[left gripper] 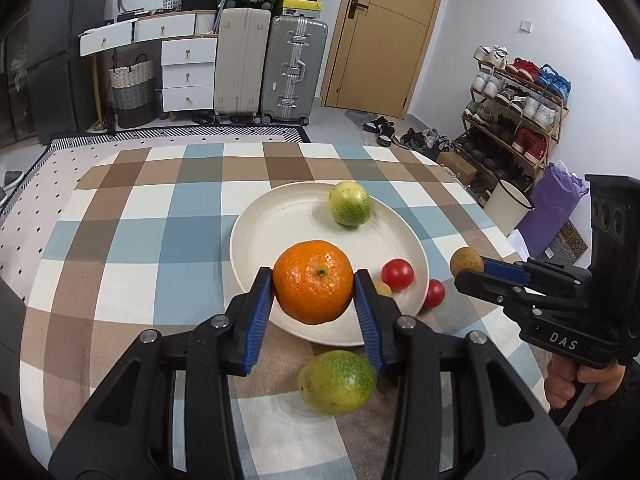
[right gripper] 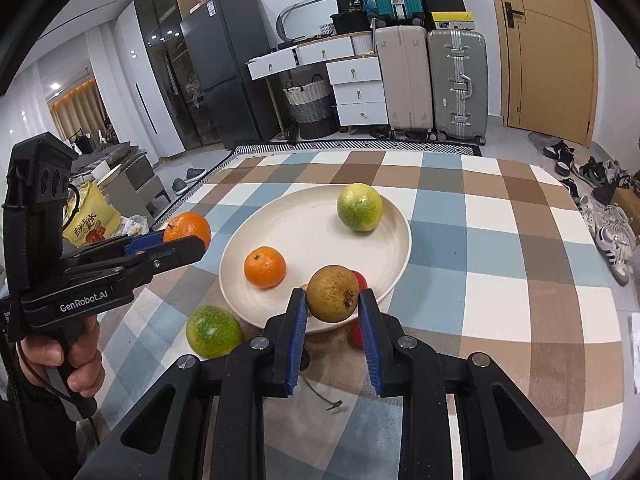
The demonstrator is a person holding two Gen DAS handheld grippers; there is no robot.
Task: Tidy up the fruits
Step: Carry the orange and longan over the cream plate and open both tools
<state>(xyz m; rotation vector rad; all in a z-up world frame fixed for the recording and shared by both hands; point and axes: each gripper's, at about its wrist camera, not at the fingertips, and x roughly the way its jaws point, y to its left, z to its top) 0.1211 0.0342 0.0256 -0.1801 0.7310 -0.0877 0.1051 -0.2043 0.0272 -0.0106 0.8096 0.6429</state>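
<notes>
Left gripper [left gripper: 314, 282]: clenched on an orange [left gripper: 313, 281], over the plate's near rim.
Right gripper [right gripper: 333, 300]: grasping a brown fruit [right gripper: 333, 293].
Plate [left gripper: 256, 232]: open checked cloth [left gripper: 120, 220] to its left.

"DAS" reads in pale letters on the right gripper [left gripper: 470, 270], behind its jaws. "GenRobot.AI" shows on the left gripper [right gripper: 188, 246] body. Far beyond the jaws, a black box [right gripper: 352, 0] carries what looks like "30".

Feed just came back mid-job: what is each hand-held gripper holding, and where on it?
Left hand-held gripper: orange tangerine, pads on opposite sides of its middle. Right hand-held gripper: small brown fruit, clamped across its sides.
</notes>
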